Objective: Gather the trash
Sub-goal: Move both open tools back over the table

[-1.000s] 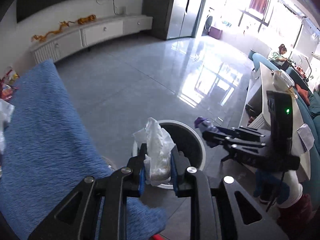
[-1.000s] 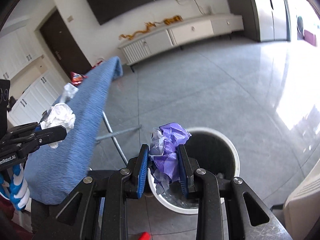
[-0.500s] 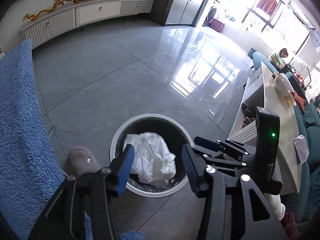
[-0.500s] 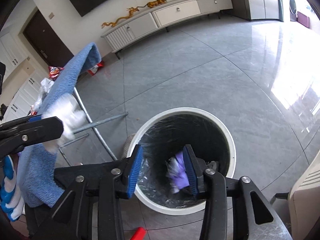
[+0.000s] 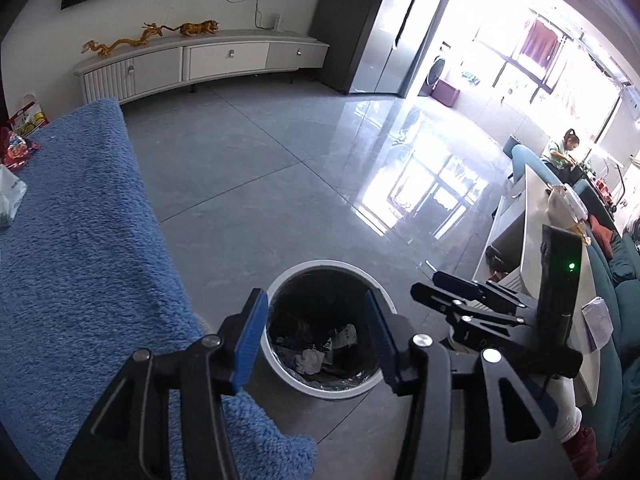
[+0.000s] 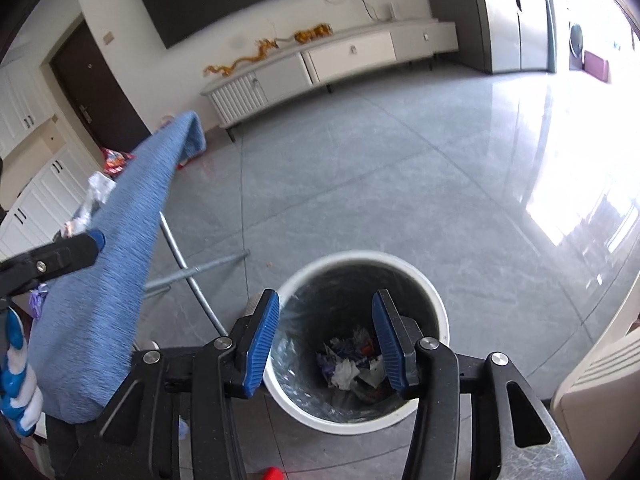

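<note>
The white round trash bin with a dark liner (image 5: 325,385) (image 6: 438,320) stands on the grey tiled floor (image 5: 248,184) (image 6: 400,184), directly below both grippers. Crumpled white and purple trash (image 5: 312,360) (image 6: 352,364) lies at the bottom of the bin.

The left gripper (image 5: 316,340) is held above the bin mouth with its blue-padded fingers (image 5: 250,340) apart and nothing between them. The right gripper (image 6: 326,340) is likewise held over the bin; its fingers (image 6: 262,344) are spreading, and nothing is gripped between them. In the left wrist view the right gripper (image 5: 466,300) is seen just beside the bin's right rim.

The edge of the blue textured cloth over the tabletop (image 5: 80,240) (image 6: 120,248) runs close along the bin's left side, with grey metal legs (image 6: 192,276) reaching the floor near the bin. Wide open floor extends beyond the bin to the white low cabinet (image 5: 200,64) (image 6: 320,68) at the wall. A pale long counter (image 5: 536,216) borders the right side. More wrappers (image 5: 12,196) (image 6: 94,196) remain on the cloth.
</note>
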Available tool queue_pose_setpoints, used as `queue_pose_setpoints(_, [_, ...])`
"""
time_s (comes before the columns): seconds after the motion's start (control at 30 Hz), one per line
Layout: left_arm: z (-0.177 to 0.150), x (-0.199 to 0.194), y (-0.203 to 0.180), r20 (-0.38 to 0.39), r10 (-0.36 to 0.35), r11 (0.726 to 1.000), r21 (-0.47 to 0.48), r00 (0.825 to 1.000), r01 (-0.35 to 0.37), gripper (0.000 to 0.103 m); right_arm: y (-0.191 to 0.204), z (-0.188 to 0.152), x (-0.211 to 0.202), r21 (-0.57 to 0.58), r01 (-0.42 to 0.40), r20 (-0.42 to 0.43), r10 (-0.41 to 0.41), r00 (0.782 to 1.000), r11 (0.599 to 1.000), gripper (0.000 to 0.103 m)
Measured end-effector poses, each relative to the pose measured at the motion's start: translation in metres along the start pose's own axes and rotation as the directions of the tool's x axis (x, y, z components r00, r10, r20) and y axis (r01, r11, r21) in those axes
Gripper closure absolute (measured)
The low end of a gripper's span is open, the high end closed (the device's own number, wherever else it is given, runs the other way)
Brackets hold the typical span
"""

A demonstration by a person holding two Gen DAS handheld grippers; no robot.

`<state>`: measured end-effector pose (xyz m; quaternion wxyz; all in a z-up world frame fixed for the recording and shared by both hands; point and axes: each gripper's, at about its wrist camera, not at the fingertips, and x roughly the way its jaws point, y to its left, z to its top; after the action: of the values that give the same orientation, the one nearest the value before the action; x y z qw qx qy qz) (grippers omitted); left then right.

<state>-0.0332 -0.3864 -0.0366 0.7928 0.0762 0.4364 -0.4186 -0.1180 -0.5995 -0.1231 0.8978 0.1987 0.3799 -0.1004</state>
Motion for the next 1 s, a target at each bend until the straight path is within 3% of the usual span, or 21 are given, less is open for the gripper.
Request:
queue_pose_setpoints(0.1, [-0.007, -0.027, 0.019, 0.046, 0.046, 0.999, -0.027, 0.998, -0.045, 0.048, 0.022, 0.011, -0.02, -0.04, -0.012, 0.051, 0.014, 0.999, 0.999, 0.053])
queue_pose_setpoints(0.23, [-0.018, -0.069, 0.049, 0.111, 0.1, 0.992, -0.081, 0.989, -0.091, 0.046, 0.052, 0.023, -0.039, -0.09, -0.039, 0.095, 0.048, 0.994, 0.995, 0.052])
queue_pose_setpoints(0.53, [-0.067, -0.166, 0.123, 0.219, 0.266, 0.946, -0.249, 0.939, -0.21, 0.041, 0.131, 0.033, -0.06, -0.21, -0.121, 0.12, 0.148, 0.982, 0.97, 0.052])
queue_pose_setpoints(0.73, [-0.124, -0.22, 0.195, 0.226, 0.376, 0.871, -0.417, 0.899, -0.259, 0.041, 0.188, 0.03, -0.068, -0.284, -0.204, 0.091, 0.238, 0.967, 0.937, 0.052])
queue_pose_setpoints(0.87, [-0.16, -0.254, 0.238, 0.214, 0.488, 0.797, -0.503, 0.846, -0.333, 0.04, 0.223, 0.029, -0.066, -0.343, -0.232, 0.069, 0.27, 0.96, 0.91, 0.052])
queue_pose_setpoints(1.0, [-0.188, -0.282, 0.277, 0.199, 0.561, 0.725, -0.587, 0.804, -0.36, 0.036, 0.251, 0.031, -0.057, -0.374, -0.258, 0.041, 0.294, 0.955, 0.891, 0.052])
